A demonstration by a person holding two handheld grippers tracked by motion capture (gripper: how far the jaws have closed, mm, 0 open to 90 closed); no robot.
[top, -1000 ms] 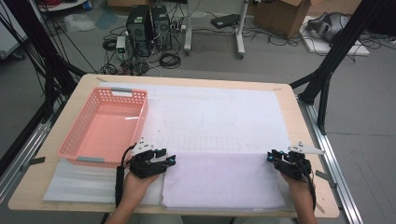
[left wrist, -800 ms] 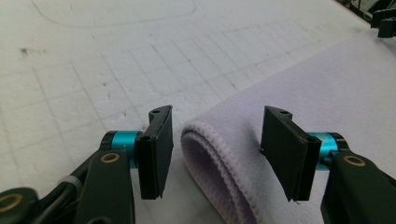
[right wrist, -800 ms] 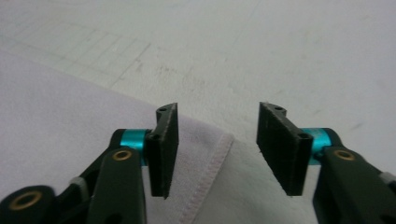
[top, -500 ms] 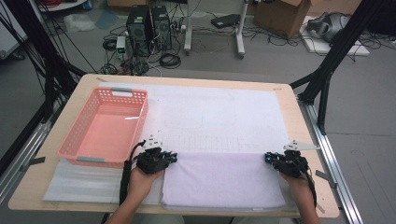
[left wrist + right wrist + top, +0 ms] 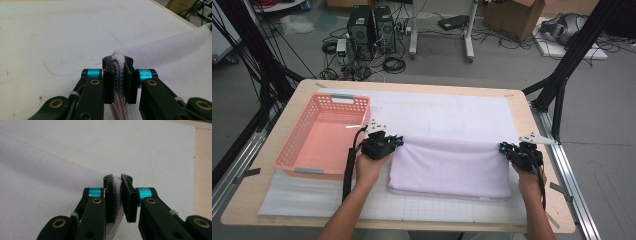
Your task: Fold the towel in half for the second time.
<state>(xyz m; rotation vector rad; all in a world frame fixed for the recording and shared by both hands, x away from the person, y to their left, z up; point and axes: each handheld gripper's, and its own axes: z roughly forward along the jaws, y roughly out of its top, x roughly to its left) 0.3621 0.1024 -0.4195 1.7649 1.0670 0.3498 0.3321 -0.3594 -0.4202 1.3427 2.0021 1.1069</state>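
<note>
On the worktop [image 5: 537,200], your pink basket [image 5: 319,137] sits bare inside. The towel [image 5: 452,167] lies beside it, long axis running left-right, both far corners pinched in your left tongs [image 5: 398,141] and right tongs [image 5: 503,147].

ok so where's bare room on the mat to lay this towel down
Bare white mat lies beyond the folded towel, right of the pink basket. A narrower strip runs along the near edge. The left side is crowded by the basket.
</note>
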